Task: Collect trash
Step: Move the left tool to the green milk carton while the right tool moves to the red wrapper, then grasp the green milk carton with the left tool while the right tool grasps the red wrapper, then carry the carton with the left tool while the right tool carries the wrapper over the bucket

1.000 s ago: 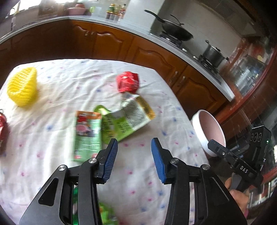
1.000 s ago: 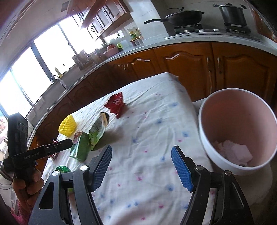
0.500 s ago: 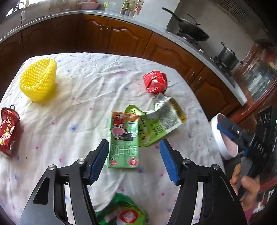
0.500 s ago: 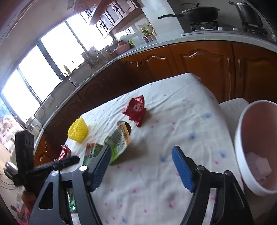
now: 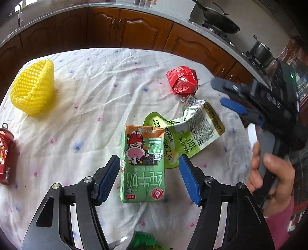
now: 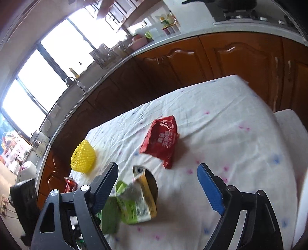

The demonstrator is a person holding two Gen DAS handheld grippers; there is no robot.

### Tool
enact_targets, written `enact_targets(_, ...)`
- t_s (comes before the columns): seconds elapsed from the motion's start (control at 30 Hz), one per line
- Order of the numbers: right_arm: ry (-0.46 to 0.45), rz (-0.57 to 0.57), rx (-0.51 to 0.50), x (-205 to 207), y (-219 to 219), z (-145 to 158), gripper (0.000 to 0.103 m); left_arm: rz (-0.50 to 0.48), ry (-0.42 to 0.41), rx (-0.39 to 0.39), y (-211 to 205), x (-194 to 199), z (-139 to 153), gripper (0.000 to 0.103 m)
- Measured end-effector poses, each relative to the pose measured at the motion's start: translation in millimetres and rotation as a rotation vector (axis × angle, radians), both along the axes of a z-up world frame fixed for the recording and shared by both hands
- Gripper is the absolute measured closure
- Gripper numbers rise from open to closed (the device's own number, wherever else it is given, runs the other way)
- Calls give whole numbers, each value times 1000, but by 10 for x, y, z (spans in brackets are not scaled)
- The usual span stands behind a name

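A flat green milk carton (image 5: 143, 165) lies on the white tablecloth (image 5: 100, 96), between the open fingers of my left gripper (image 5: 149, 173). A crumpled green and yellow pouch (image 5: 192, 130) lies beside it and also shows in the right wrist view (image 6: 138, 202). A red wrapper (image 5: 182, 79) lies farther back, seen too in the right wrist view (image 6: 161, 140). My right gripper (image 6: 159, 184) is open and empty above the pouch; it shows in the left wrist view (image 5: 236, 98) too.
A yellow foam net (image 5: 33, 88) and a crushed red can (image 5: 5, 153) sit at the table's left. Green packaging (image 5: 146, 240) lies at the near edge. Brown cabinets (image 5: 125, 30) and a stove with a wok (image 5: 221, 17) surround the table.
My left gripper has come down over the milk carton, which now lies between its fingers. My right gripper has swung left from the pink bin toward the pouch.
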State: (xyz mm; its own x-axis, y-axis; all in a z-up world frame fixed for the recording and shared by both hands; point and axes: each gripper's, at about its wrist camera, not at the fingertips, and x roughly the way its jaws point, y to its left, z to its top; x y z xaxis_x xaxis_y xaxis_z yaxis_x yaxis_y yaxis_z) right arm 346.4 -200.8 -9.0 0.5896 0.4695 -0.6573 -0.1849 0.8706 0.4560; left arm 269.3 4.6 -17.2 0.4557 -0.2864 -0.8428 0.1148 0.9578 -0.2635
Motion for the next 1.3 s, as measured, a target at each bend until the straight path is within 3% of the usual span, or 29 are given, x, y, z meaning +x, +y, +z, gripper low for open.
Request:
enact_targets(0.2,48,11,0,325,83,-166,17,-3,26,41,-58,69,-89,39)
enact_targets(0.3,66,14,11,419,111,-259,17,3,36,48,-48,84,-144,54)
enact_targets(0.37,64,18,14,444,115,-291,21,-3,27,42,-41,76,-147,54)
enact_targets(0.43,56,16,-3,464,124,-304,47,-8,21,43,-45,67,-139,55)
enact_targets(0.7,-46,-30,-24,189,-42,-102,67,4,-45,-1,43,-48,54,56)
enact_targets(0.97,-109,-80,-22,-217,-347,101,69,-18,-124,-44,-34,-180,324,57)
enact_targets(1.3,-138,-123,5,-936,-676,235,69,-91,-149,-88,-353,-378,439,58)
